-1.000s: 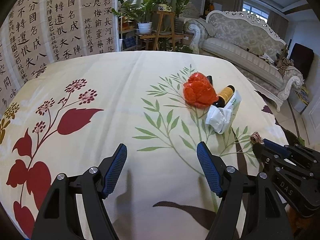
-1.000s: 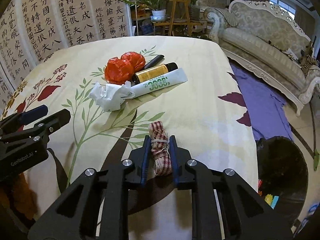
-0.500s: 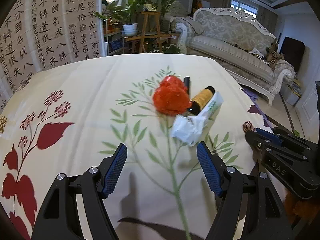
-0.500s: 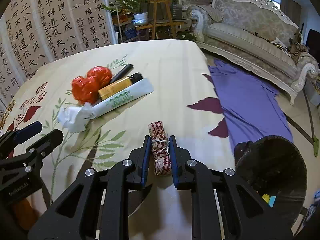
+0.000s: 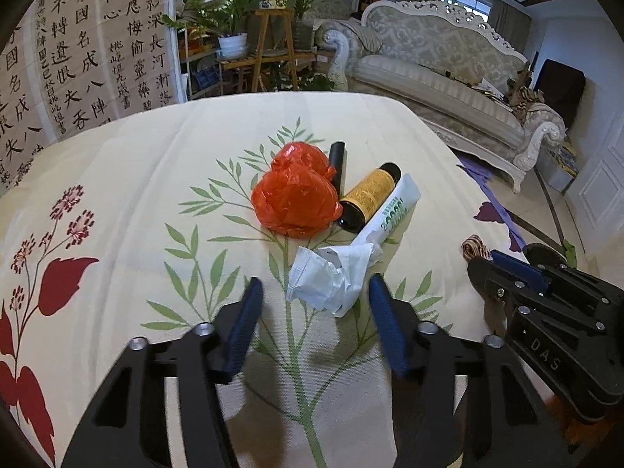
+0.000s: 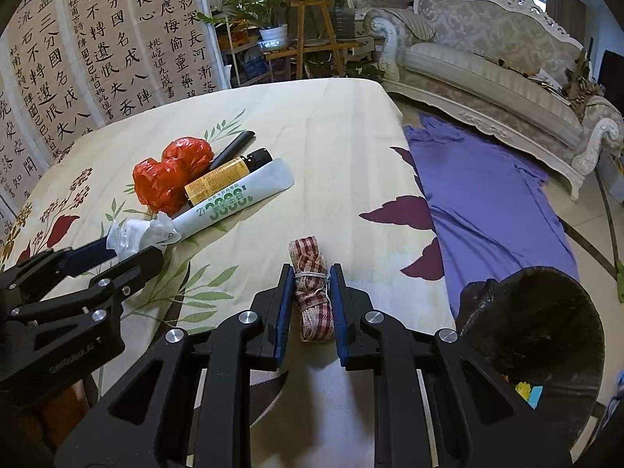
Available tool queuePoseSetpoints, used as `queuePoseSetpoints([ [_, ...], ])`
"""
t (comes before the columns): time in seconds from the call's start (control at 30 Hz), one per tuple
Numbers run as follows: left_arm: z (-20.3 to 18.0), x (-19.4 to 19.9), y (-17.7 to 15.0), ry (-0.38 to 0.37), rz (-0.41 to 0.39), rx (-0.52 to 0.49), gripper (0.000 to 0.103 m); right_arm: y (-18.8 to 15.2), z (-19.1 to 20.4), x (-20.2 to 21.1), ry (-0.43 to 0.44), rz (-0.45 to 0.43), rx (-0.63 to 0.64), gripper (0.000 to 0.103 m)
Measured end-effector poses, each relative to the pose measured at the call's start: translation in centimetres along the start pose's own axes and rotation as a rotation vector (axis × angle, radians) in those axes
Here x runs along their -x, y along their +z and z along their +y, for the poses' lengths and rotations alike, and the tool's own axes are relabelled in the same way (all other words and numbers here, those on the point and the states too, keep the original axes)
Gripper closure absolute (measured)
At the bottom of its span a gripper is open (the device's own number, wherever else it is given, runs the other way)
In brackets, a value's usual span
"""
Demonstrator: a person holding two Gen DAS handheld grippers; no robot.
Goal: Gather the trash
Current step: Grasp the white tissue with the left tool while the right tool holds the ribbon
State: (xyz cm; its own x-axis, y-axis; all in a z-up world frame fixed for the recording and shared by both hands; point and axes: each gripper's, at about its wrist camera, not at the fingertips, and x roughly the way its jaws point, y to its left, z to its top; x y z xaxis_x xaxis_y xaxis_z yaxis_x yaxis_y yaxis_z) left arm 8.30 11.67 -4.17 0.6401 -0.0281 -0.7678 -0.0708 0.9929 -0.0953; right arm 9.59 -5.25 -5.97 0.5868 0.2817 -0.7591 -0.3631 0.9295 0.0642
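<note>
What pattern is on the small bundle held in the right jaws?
The bundle is a red-and-cream check, tied with pale string; the right wrist view shows it best.

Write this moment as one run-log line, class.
left gripper: open, jaws just closing toward crumpled tissue | right gripper: shut on checked ribbon bundle | bin: right of table | step: grabbing tissue

Black bin cut off below

A floral tablecloth covers the bench beneath the fingers. Far beyond them stand a calligraphy screen, potted plants and an ornate sofa; a purple cloth lies on the floor to their right.
</note>
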Motion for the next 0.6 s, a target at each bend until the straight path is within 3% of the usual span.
queuePoseSetpoints([
  [0.2,-0.3,0.1,-0.3,-0.021,0.009,-0.019,0.075,0.0,0.0,0.0,-0.001,0.000,0.000,0.084],
  [0.6,0.0,1.5,-1.6,-0.017,-0.011,-0.012,0.085,-0.8,-0.1,1.0,-0.005,-0.008,-0.007,0.085],
])
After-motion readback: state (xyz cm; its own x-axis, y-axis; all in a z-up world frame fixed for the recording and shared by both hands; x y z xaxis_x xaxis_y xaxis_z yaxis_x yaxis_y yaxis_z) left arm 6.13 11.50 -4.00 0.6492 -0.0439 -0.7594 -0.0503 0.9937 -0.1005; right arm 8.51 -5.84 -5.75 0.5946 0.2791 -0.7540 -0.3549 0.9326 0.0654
